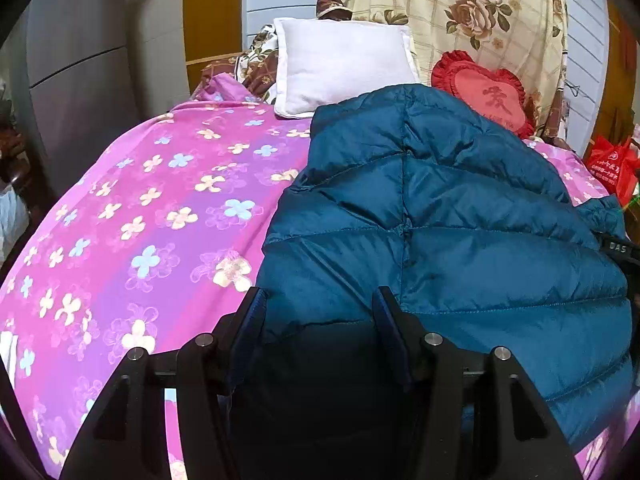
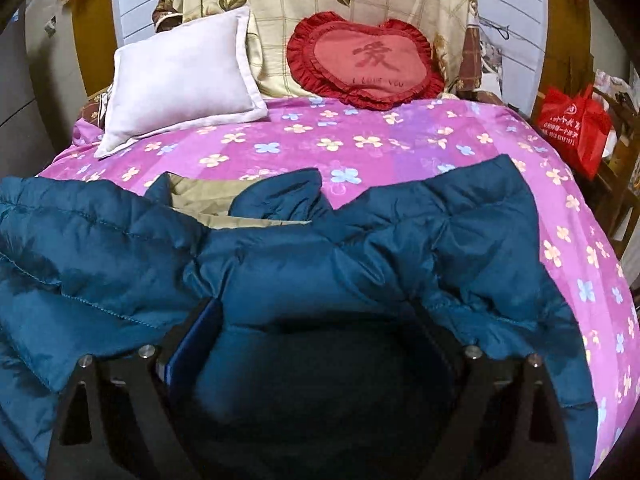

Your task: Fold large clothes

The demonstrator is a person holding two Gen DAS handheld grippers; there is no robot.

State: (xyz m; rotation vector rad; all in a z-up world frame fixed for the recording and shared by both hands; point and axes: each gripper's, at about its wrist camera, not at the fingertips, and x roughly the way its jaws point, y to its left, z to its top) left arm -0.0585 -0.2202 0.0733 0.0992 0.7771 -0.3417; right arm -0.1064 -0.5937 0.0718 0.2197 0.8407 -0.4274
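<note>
A large teal quilted down jacket (image 1: 460,216) lies on a bed with a pink flowered cover (image 1: 140,208). My left gripper (image 1: 320,300) is open, its two fingers either side of the jacket's near edge, with fabric bulging between them. In the right wrist view the jacket (image 2: 280,264) is rumpled, its beige lining (image 2: 200,200) showing near the collar. My right gripper (image 2: 316,312) is open wide, with a thick fold of the jacket between its fingers; the right finger is hidden under fabric.
A white pillow (image 2: 180,84) and a red heart-shaped cushion (image 2: 368,60) lean at the head of the bed against a cream rose-print cloth (image 1: 460,12). A red bag (image 2: 576,128) stands to the bed's right. Grey cabinets (image 1: 80,80) stand left.
</note>
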